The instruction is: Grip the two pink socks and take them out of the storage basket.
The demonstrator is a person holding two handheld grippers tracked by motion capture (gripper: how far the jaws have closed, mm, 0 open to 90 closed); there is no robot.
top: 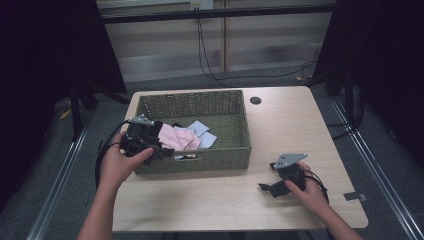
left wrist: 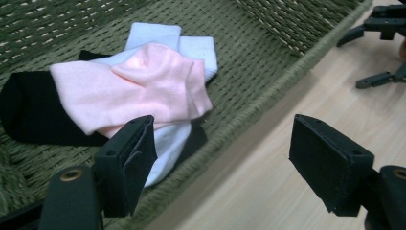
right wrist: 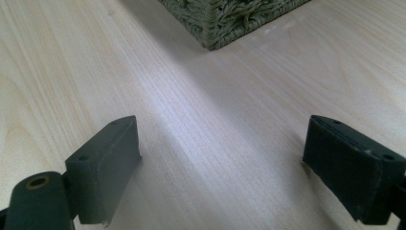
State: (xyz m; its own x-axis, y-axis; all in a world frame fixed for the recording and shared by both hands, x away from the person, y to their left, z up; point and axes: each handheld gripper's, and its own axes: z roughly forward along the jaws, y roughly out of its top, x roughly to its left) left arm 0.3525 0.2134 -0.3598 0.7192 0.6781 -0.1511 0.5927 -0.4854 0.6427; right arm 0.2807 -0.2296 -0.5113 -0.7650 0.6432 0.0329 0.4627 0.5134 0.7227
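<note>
Pale wood forms the table, and we note bare surface across its right half and along its near edge. Green woven basket stands left of centre, its near wall close to the near edge, its back wall toward the far edge. Inside it, against the left half of the floor, lies a loose heap of socks: black sock lowest, white socks over it, pink sock on top.

We find the left gripper over the basket's near-left rim, jaws apart and empty, one jaw above the heap, the other outside the wall. We find the right gripper resting on the table near the near-right corner, jaws likewise apart, holding nothing.

We judge the pink sock light, soft and limp; it will drape and may drag the white ones along. A pinch at its raised fold near the middle seems best. Basket walls confine sideways travel; a lift straight up is unobstructed.
</note>
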